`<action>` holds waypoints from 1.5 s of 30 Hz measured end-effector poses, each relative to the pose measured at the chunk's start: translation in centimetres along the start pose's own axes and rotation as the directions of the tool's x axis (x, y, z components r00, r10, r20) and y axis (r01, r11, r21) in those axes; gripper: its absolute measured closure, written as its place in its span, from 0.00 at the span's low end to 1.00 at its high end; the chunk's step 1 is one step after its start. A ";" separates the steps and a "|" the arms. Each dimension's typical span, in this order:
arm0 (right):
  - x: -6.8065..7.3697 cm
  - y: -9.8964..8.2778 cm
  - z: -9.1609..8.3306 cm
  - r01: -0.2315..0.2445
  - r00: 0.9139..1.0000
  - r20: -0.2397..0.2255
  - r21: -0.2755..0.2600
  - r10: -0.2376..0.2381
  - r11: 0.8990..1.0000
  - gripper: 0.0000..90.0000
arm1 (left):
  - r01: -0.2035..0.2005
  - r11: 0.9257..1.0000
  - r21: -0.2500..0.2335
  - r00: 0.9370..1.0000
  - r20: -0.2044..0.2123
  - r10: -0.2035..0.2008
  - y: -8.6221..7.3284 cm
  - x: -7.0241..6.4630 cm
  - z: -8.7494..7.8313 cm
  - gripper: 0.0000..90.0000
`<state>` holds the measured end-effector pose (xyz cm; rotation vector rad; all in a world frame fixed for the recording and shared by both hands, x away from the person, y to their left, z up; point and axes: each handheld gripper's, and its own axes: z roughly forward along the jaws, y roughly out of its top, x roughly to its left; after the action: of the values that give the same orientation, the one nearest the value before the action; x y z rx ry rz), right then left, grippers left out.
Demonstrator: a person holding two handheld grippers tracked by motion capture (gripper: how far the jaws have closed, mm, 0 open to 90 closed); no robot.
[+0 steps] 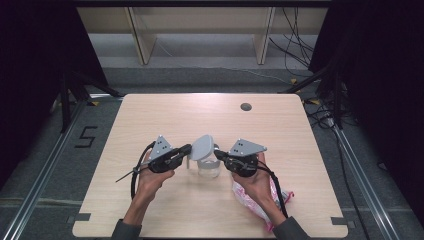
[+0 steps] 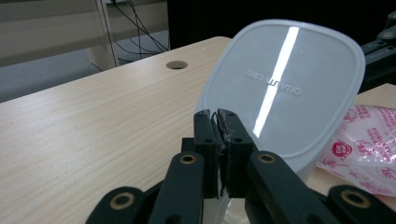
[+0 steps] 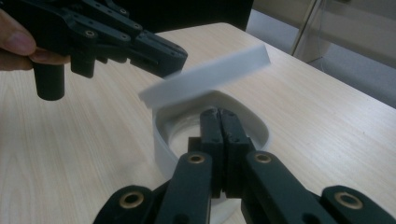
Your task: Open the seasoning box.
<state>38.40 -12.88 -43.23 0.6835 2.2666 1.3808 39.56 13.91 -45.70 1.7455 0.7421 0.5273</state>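
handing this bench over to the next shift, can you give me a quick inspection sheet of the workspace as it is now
Surface: light wood table, round hole near the far edge.
Job's things: clear container with white rim at table centre; grey lid lifted off, tilted above it.
Clutter: pink-printed plastic bag under the person's right forearm.
Grippers: left gripper pinches the lid's edge; right gripper is closed on the container's rim.
Cables: black cable trails from the left gripper; loose cables on the floor at far right.
Surroundings: wooden shelf frame beyond the table, floor mark "5", dark curtains at the sides.
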 end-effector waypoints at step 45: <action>2.8 2.5 2.3 0.059 0.996 -0.062 -0.061 -0.063 0.996 1.00 | 0.031 0.994 0.106 0.995 -0.093 -0.021 -4.1 -2.1 -4.1 0.35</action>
<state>37.97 -8.64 -42.22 0.5532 2.2657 1.4541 34.37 15.95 -48.35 1.8185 0.8708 0.5622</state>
